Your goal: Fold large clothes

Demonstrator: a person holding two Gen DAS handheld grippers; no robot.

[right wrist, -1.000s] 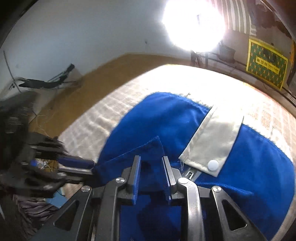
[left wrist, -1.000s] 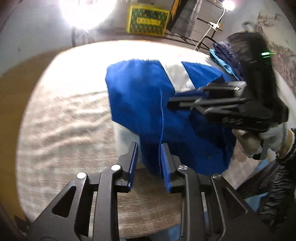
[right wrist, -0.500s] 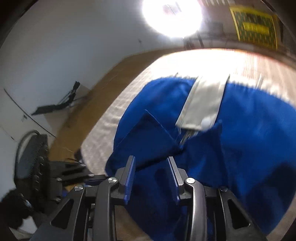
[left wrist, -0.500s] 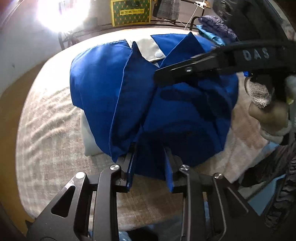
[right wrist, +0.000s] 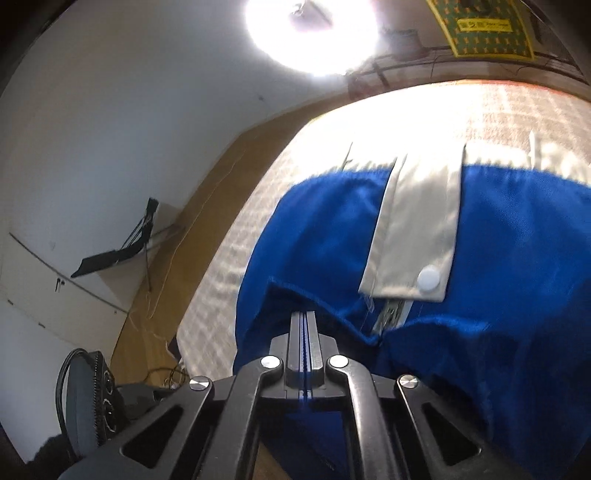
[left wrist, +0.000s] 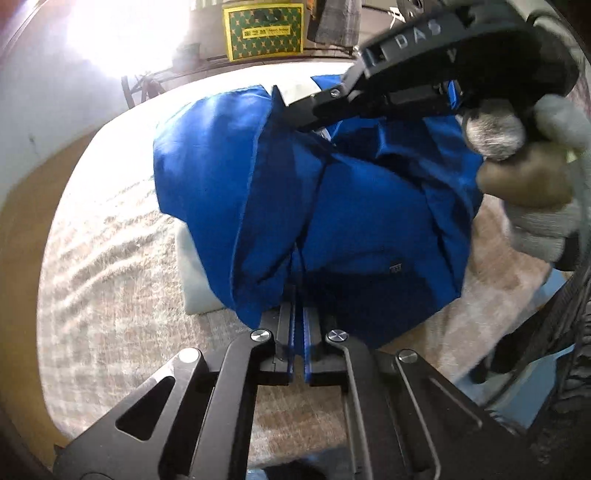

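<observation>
On a round table [left wrist: 110, 288] covered with a pale checked cloth lies the blue garment [left wrist: 354, 221], bunched into a loose heap near the table's middle, with a pale cream panel [right wrist: 417, 236] running down its far side and a white snap button [right wrist: 428, 276] near that panel's lower corner. A strip of lighter fabric shows under the heap's left edge in the left wrist view.

Both sets of jaws have just been closing, and both now pinch cloth. The left gripper [left wrist: 298, 332] is clamped tight on the near hem of the blue garment — its blue pads meet with the fabric's lower fold running down between them. The right gripper [right wrist: 303, 332] is likewise closed on a raised fold of the garment, the pads pressed together with only a thin line of blue cloth visible between them. Seen from the left wrist camera, the right gripper reaches in from the upper right, its tips pinching a peak of fabric that stands up above the rest of the heap, and a gloved hand [left wrist: 532, 184] wraps its handle.

Beyond the table a yellow-and-green patterned box [left wrist: 264, 31] stands against the far wall beside a glaring light — detail around it is washed out.
</observation>
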